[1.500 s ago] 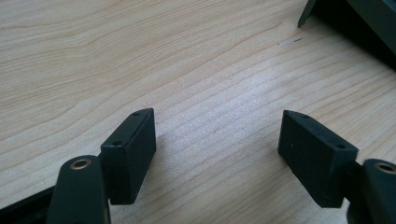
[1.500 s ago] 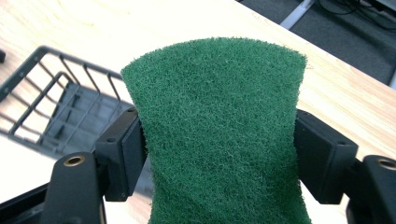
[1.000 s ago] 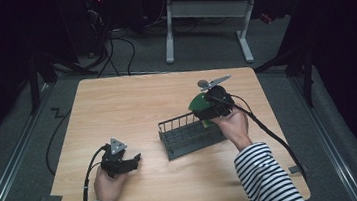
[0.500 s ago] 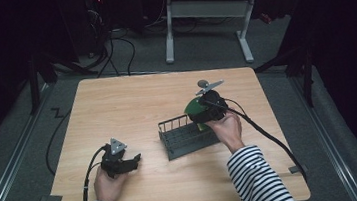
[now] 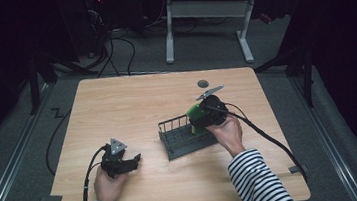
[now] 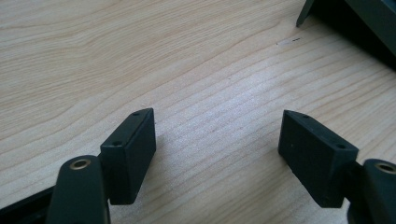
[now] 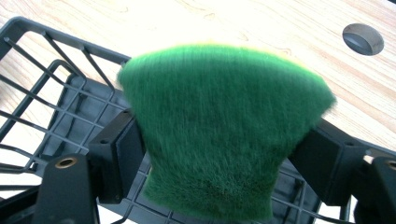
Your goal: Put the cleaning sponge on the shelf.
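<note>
A green sponge [image 7: 219, 116] with a yellow edge [image 5: 195, 113] is pinched between the jaws of my right gripper [image 7: 215, 163], which is shut on it. It hangs over the right end of a dark wire rack [image 5: 180, 138], whose bars and tray [image 7: 56, 84] lie just beneath it. Whether the sponge touches the rack I cannot tell. My left gripper [image 5: 131, 161] rests low on the wooden table [image 5: 117, 107] to the left of the rack. Its jaws [image 6: 219, 154] are wide open over bare wood, and a corner of the rack [image 6: 355, 18] shows beyond them.
A round grey cable hole [image 5: 203, 83] sits in the table behind the rack, also visible past the sponge [image 7: 363, 38]. Black cables trail from both grippers off the table's edges. A desk frame [image 5: 204, 32] stands on the floor beyond the table.
My right gripper has carried the sponge left and towards me, from beside the rack's far right corner to over its right end. The left gripper has stayed put.
</note>
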`<state>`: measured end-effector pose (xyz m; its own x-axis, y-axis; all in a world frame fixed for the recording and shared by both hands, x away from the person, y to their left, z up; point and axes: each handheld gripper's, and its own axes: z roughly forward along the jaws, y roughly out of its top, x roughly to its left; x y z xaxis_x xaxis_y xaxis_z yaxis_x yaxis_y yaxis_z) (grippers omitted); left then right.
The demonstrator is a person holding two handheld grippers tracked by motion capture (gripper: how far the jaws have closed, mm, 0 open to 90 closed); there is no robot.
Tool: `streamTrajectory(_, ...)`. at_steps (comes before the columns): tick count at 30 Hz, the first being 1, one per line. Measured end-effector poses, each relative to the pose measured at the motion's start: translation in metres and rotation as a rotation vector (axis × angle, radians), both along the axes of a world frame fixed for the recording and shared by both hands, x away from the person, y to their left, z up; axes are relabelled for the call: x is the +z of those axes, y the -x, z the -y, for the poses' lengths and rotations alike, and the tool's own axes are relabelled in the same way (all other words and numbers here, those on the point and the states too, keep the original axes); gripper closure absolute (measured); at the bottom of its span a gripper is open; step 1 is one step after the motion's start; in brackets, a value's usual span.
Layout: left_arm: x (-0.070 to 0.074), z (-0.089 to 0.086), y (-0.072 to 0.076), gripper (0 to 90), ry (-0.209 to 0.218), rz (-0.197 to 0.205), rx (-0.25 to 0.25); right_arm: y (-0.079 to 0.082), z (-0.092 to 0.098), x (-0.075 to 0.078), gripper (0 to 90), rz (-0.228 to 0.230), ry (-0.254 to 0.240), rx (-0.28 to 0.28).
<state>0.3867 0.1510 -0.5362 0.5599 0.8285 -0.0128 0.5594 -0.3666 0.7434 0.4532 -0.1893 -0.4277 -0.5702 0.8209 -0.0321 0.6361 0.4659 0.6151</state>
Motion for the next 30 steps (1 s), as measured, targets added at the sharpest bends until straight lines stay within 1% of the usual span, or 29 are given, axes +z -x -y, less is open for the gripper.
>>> streamTrajectory(6, 0.000, 0.000, 0.000, 28.1, 0.000, 0.000, 0.000, 0.003, -0.001, 0.000, 26.4, 0.004, -0.004, 0.013)
streamTrajectory(9, 0.000, 0.000, 0.000, 28.1, 0.000, 0.000, 0.000, 0.005, 0.002, 0.000, 27.0, -0.008, -0.020, 0.010)
streamTrajectory(12, 0.000, 0.000, 0.000, 28.1, 0.000, 0.000, 0.000, 0.006, 0.006, 0.000, 27.3, -0.037, -0.051, 0.013)
streamTrajectory(14, 0.000, 0.000, 0.000, 28.1, 0.000, 0.000, 0.000, 0.007, 0.008, 0.001, 27.3, -0.035, -0.047, 0.018)
streamTrajectory(19, 0.000, 0.000, 0.000, 28.1, 0.000, 0.000, 0.000, 0.007, 0.010, 0.001, 27.1, -0.044, -0.060, 0.020)
streamTrajectory(21, 0.000, 0.000, 0.000, 28.1, 0.000, 0.000, 0.000, 0.007, 0.012, 0.002, 25.8, -0.050, -0.066, 0.017)
streamTrajectory(23, 0.000, 0.000, 0.000, 28.1, 0.000, 0.000, 0.000, 0.008, 0.012, 0.002, 24.0, -0.042, -0.062, 0.020)
streamTrajectory(26, 0.000, 0.000, 0.000, 28.1, 0.000, 0.000, 0.000, 0.009, 0.012, 0.004, 21.2, -0.027, -0.074, 0.018)
streamTrajectory(30, 0.000, 0.000, 0.000, 28.1, 0.000, 0.000, 0.000, 0.011, 0.014, 0.007, 17.2, 0.000, -0.067, 0.011)
